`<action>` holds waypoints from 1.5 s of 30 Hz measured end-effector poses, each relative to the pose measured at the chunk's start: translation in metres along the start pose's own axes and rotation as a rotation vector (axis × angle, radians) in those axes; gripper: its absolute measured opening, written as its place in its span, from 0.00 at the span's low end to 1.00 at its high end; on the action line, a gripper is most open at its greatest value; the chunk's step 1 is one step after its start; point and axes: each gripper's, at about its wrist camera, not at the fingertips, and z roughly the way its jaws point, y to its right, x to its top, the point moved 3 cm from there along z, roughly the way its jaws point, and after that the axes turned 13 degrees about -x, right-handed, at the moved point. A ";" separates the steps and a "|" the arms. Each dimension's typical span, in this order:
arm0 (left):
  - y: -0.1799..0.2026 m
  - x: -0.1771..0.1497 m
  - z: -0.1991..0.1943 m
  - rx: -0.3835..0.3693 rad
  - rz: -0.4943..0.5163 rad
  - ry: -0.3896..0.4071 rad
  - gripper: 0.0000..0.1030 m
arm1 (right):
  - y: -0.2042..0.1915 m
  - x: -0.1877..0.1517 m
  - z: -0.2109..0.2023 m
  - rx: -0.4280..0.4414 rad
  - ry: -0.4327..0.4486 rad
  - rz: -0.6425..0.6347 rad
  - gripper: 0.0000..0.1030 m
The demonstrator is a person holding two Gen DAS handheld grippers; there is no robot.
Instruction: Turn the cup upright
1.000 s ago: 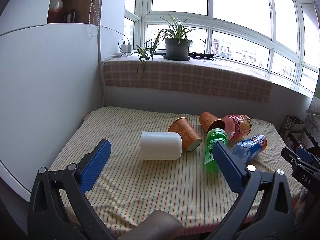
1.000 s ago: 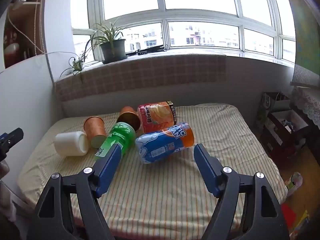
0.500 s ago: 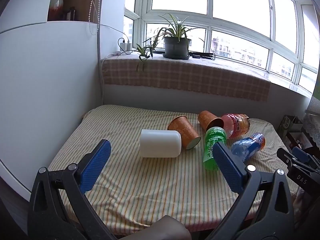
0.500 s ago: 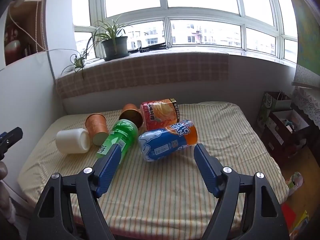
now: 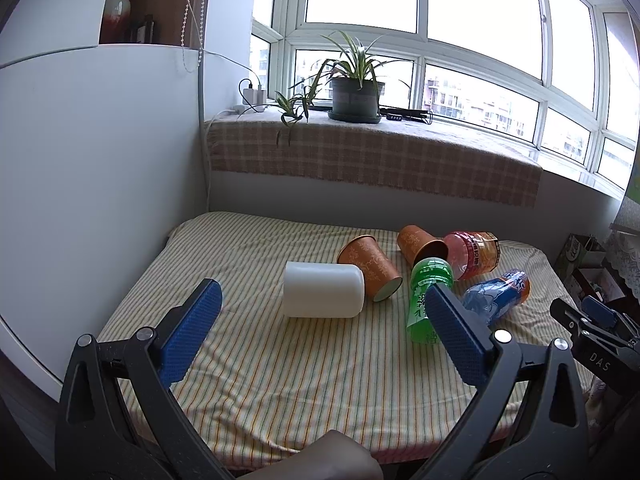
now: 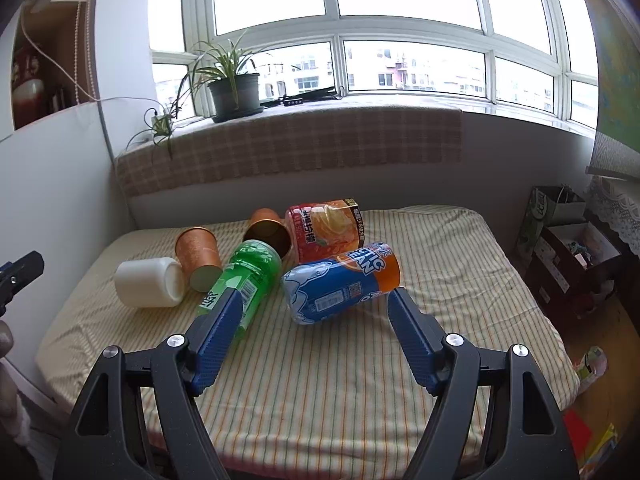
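both cameras have drawn back and up a little over the last second, so the cups sit slightly lower and farther off in view; nothing on the bed (image 5: pixel 280 380) has shifted.

going left to right: the left hand-held gripper (image 5: pixel 320 332) hangs over the near edge with its jaws spread wide and empty, lined up on the white cup (image 5: pixel 323 295), which lies on its side, a smooth matte cylinder with rounded corners. touching it is an orange paper cup (image 5: pixel 370 262), tapered and finely patterned, then a second orange cup (image 5: pixel 420 242), a glossy green bottle (image 5: pixel 426 300), a red-labelled bottle (image 5: pixel 474 254) and a crumpled blue and orange bottle (image 6: pixel 340 284). the right hand-held gripper (image 6: pixel 316 332) is likewise spread and holds nothing, near the blue bottle.

to flip the white cup well, i'd close the pads across its round wall near the middle, lift clear of the striped sheet, then rotate the wrist. the soft mattress may let the base rock, so set it down flat before letting go.
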 end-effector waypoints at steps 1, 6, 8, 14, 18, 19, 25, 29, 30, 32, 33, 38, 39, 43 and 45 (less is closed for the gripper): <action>-0.001 0.000 0.000 -0.002 -0.001 -0.001 1.00 | 0.000 0.000 0.000 0.001 -0.001 0.001 0.73; -0.001 -0.001 0.000 -0.002 -0.003 0.001 1.00 | 0.000 0.000 0.000 0.000 -0.004 0.002 0.73; -0.001 -0.002 0.000 -0.001 -0.003 0.002 1.00 | 0.000 -0.001 0.001 -0.001 -0.007 0.003 0.73; 0.000 -0.002 0.000 0.000 -0.003 0.003 1.00 | 0.001 -0.001 0.002 0.003 -0.012 0.005 0.73; 0.001 -0.002 0.000 -0.001 -0.003 0.000 1.00 | 0.000 -0.002 0.004 0.007 -0.019 0.000 0.73; 0.001 -0.001 0.000 -0.001 -0.002 -0.001 1.00 | -0.001 -0.002 0.005 0.007 -0.020 -0.001 0.73; 0.001 -0.001 0.000 -0.001 -0.002 0.001 1.00 | -0.002 -0.002 0.004 0.008 -0.018 -0.004 0.73; 0.002 -0.001 0.000 -0.001 -0.004 -0.001 1.00 | -0.002 -0.002 0.005 0.007 -0.021 -0.007 0.73; 0.002 -0.001 0.000 -0.001 -0.004 -0.001 1.00 | -0.003 -0.001 0.005 0.007 -0.021 -0.007 0.73; 0.002 -0.002 0.000 -0.001 -0.002 0.001 1.00 | -0.003 -0.001 0.005 0.006 -0.021 -0.008 0.73; 0.002 -0.001 0.000 -0.002 -0.003 0.001 1.00 | -0.003 -0.001 0.005 0.007 -0.021 -0.009 0.73; 0.001 -0.002 0.000 -0.002 -0.003 0.000 1.00 | -0.004 -0.001 0.005 0.010 -0.022 -0.011 0.73; 0.001 -0.002 0.000 -0.002 -0.003 0.000 1.00 | -0.005 -0.001 0.006 0.011 -0.022 -0.012 0.73; 0.002 -0.002 0.000 -0.001 -0.002 0.000 1.00 | -0.006 -0.002 0.006 0.012 -0.024 -0.017 0.73; 0.002 -0.002 0.000 -0.002 -0.003 0.000 1.00 | -0.007 -0.002 0.006 0.012 -0.024 -0.017 0.73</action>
